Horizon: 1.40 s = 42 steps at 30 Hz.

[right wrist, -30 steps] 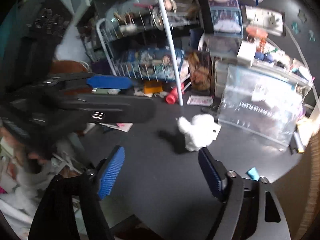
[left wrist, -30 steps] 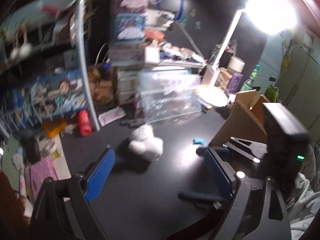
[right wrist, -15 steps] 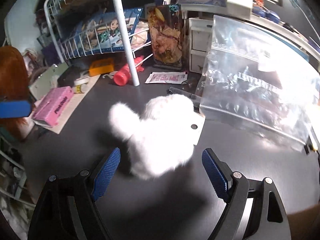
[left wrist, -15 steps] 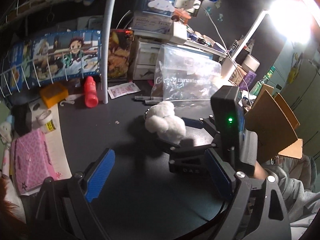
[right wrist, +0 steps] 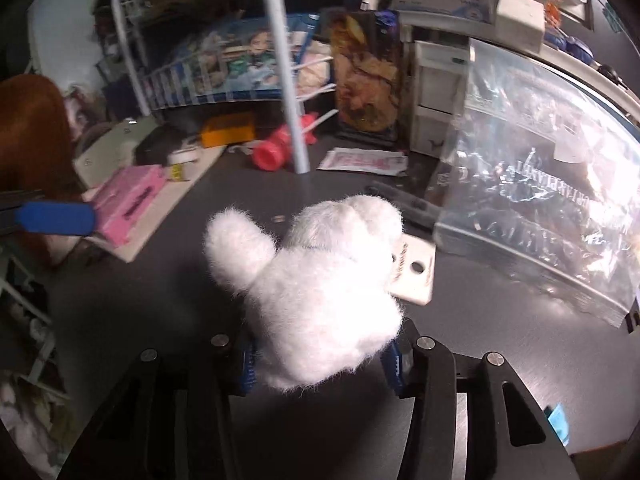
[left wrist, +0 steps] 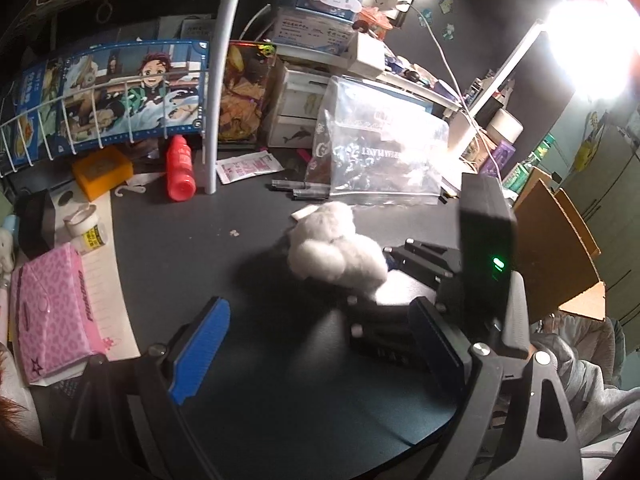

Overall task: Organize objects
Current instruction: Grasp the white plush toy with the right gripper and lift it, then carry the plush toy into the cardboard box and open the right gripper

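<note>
A dark desk [left wrist: 280,400] fills both views, crowded along its far edge. The largest thing on it is a clear plastic bag [right wrist: 540,208] with printed lettering, lying at the back right. To the left, a white wire rack [left wrist: 100,120] holds a cartoon-printed box. A pink pouch [left wrist: 48,312] lies at the left edge, and a red bottle [left wrist: 181,168] rests beside a white pole [left wrist: 218,80].

Near the middle of the desk sits 1 small white plush toy [right wrist: 320,280], just in front of the bag, with a white card tag [right wrist: 416,276] touching its right side.

The toy looks very light, soft and squashy, with long fluffy pile. It should not slip or break, but it will compress a good deal, so a firm pinch across the thick middle of the body seems safer than a grip on a rounded limb or on the tag.

The right gripper [right wrist: 322,360] points steeply down at the desk. Its 2 blue pads sit on either side of the toy's lower body, half buried in the fur, and the jaws are closing on it. The toy appears to rest on the desk, not yet lifted.

The left gripper [left wrist: 316,352] also angles down, well short of the toy, jaws spread wide with nothing between them.
</note>
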### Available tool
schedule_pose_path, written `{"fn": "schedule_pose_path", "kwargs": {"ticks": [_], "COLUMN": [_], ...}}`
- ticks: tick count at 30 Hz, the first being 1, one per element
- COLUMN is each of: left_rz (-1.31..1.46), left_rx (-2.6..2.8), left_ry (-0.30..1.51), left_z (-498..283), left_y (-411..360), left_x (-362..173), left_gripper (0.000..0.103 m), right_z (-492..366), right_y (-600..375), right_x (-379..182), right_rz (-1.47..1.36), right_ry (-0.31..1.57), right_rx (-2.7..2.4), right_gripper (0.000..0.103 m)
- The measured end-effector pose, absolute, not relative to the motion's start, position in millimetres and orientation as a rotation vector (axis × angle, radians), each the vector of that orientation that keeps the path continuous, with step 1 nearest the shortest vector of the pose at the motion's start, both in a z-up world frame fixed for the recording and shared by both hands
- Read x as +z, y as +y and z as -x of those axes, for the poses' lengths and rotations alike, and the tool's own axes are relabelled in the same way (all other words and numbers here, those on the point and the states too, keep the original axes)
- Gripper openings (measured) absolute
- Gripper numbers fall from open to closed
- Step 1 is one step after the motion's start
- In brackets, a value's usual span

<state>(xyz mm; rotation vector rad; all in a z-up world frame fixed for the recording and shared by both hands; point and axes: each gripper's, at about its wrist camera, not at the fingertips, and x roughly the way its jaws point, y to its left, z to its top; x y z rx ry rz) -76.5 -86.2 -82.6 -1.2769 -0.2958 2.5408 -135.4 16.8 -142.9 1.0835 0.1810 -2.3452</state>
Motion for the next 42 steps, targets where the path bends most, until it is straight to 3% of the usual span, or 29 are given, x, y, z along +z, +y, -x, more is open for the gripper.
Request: {"fn": "schedule_pose_path", "kwargs": {"ticks": [10,22,27,42], "left_rz": [1.177,1.014,0.977,0.939], "left_rx": [2.490,2.529,2.534,2.382], "left_ry": [-0.283,-0.153,-0.102,0.012], "left_z": [58.6,33.8,36.2,72.9], "left_y": [-69.2,-30.7,-4.6,104.4], "left_x": [-62.7,4.1,32.4,80.5], "left_gripper": [0.089,0.086,0.079,0.079], "right_z": [69.7,19.6,10.2,5.2], "right_y": [3.6,16.1,34.4,133.2], "right_x": [-94.9,-34.7,-9.8,47.1], "right_rz": [-0.872,-0.739,-0.713,-0.698], "right_ry": [0.185,0.185,0.202,0.178], "right_rx": [-2.228,-2.224,-2.291,-2.478], "right_gripper": [0.043,0.043,0.043,0.043]}}
